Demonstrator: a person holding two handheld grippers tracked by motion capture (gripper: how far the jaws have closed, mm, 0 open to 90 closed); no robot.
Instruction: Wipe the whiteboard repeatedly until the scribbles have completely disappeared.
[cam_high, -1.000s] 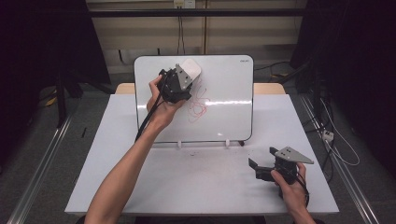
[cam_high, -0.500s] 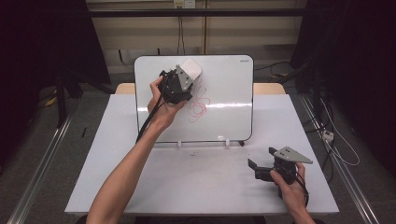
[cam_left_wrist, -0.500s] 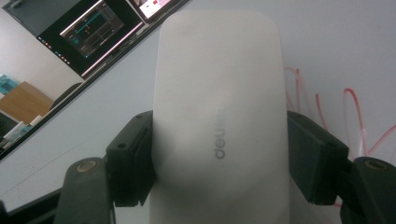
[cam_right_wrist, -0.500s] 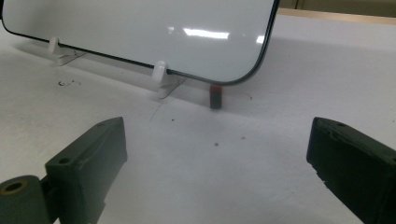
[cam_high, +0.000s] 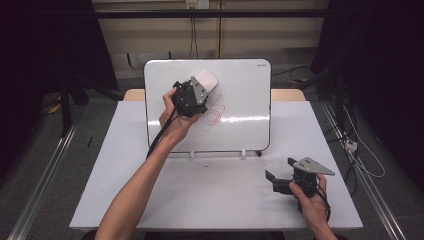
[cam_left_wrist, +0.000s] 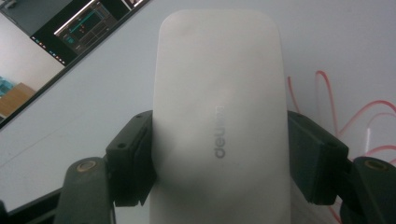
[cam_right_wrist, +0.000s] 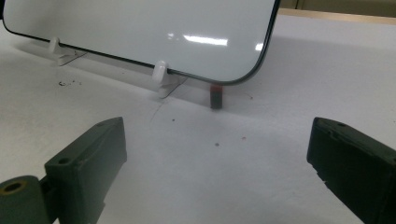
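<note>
White table (cam_high: 150, 200): my left gripper (cam_high: 196, 89) clamps eraser (cam_high: 206, 80) on whiteboard (cam_high: 240, 85); red scribble (cam_high: 214, 114) unwiped. Right gripper (cam_high: 272, 181) spread, idle.

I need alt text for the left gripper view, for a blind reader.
The left gripper clamps a white eraser between its two black jaws, in front of a whiteboard. Red scribbles show on the board beside the eraser.

White table (cam_high: 150, 200), whiteboard (cam_high: 245, 95) propped upright on clips, right gripper (cam_high: 274, 182) resting
</note>
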